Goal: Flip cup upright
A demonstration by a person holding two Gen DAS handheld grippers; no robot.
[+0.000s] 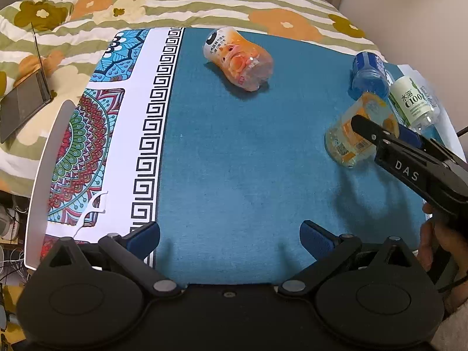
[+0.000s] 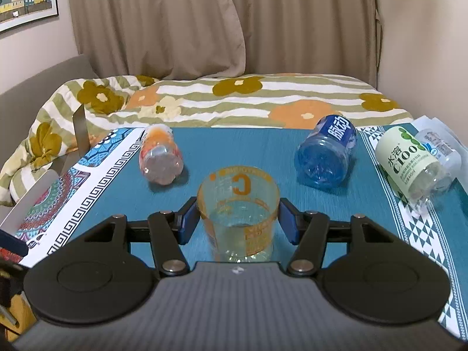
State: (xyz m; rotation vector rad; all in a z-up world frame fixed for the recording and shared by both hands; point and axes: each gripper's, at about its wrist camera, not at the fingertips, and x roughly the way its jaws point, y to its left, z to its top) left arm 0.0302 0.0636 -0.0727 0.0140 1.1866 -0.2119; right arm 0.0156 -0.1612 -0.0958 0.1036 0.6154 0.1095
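A clear cup with orange print [image 2: 238,204] sits between the blue pads of my right gripper [image 2: 238,222], which is shut on it; its rim points away from the camera, tilted above the teal cloth. It also shows in the left wrist view [image 1: 355,130], held tilted by the right gripper [image 1: 377,134]. My left gripper [image 1: 229,237] is open and empty, low over the teal cloth [image 1: 234,146] near its front edge.
An orange-pink cup [image 1: 238,58] lies on its side at the back. A blue cup [image 1: 368,73] and a white-green C100 bottle [image 1: 412,102] lie at the right. A patterned mat [image 1: 96,146] covers the left. A floral blanket [image 1: 204,3] lies behind.
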